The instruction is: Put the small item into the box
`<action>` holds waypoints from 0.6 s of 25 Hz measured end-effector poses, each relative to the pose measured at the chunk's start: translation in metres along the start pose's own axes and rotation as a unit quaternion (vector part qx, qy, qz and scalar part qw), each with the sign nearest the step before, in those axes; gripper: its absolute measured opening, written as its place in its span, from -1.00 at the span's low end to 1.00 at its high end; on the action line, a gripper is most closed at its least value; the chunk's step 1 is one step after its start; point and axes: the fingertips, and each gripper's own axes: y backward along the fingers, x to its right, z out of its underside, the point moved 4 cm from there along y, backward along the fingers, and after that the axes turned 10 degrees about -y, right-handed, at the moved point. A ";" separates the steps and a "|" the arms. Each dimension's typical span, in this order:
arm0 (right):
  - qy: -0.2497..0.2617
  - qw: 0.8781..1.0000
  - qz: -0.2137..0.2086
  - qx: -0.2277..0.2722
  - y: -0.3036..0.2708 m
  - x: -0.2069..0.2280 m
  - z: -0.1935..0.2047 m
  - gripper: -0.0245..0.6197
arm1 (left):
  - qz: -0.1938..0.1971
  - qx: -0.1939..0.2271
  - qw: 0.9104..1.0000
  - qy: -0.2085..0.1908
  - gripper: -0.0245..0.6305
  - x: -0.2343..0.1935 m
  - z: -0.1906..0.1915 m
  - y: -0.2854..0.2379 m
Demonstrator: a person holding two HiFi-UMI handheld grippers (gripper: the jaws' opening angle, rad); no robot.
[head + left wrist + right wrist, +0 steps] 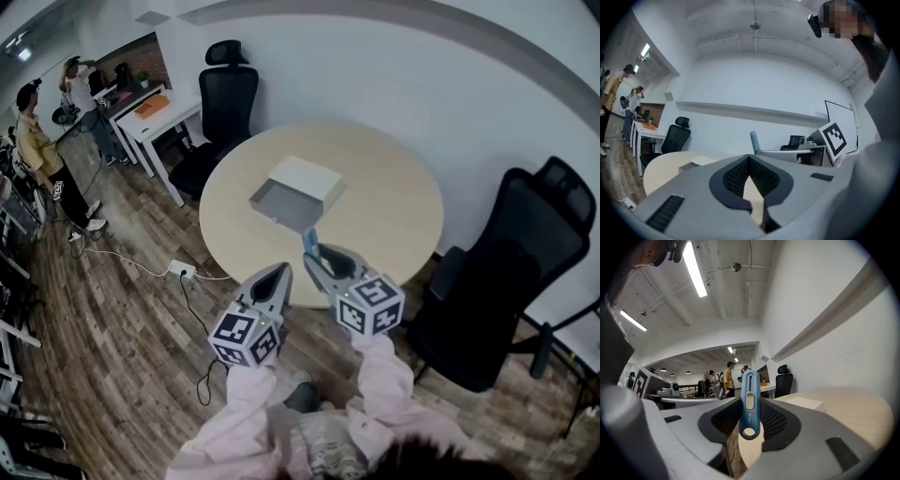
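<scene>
A slim blue box cutter stands upright between the pads of my right gripper, which is shut on it. In the head view the cutter sticks up from the right gripper over the near edge of the round beige table. The open white-and-grey box lies at the table's middle, beyond both grippers. My left gripper hangs beside the right one, off the table's near edge, its jaws shut with nothing in them. The left gripper view shows the box ahead and to the left.
Black office chairs stand behind the table and at its right. White desks and two people are at the far left. A power strip with its cable lies on the wooden floor left of the table.
</scene>
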 end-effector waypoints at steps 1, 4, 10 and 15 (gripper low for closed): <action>-0.001 1.000 0.000 -0.002 -0.005 0.002 0.000 -0.53 | 0.001 -0.001 1.000 0.000 -0.90 -0.004 0.001 -0.003; 0.002 1.000 -0.003 -0.005 -0.020 0.006 -0.002 -0.53 | 0.001 -0.003 1.000 0.003 -0.90 -0.018 0.002 -0.013; 0.002 1.000 -0.002 -0.009 -0.041 0.016 -0.006 -0.53 | 0.007 -0.004 1.000 0.006 -0.90 -0.038 0.004 -0.030; 0.006 1.000 0.007 -0.011 -0.055 0.024 -0.010 -0.52 | 0.014 -0.003 1.000 0.010 -0.90 -0.053 0.005 -0.043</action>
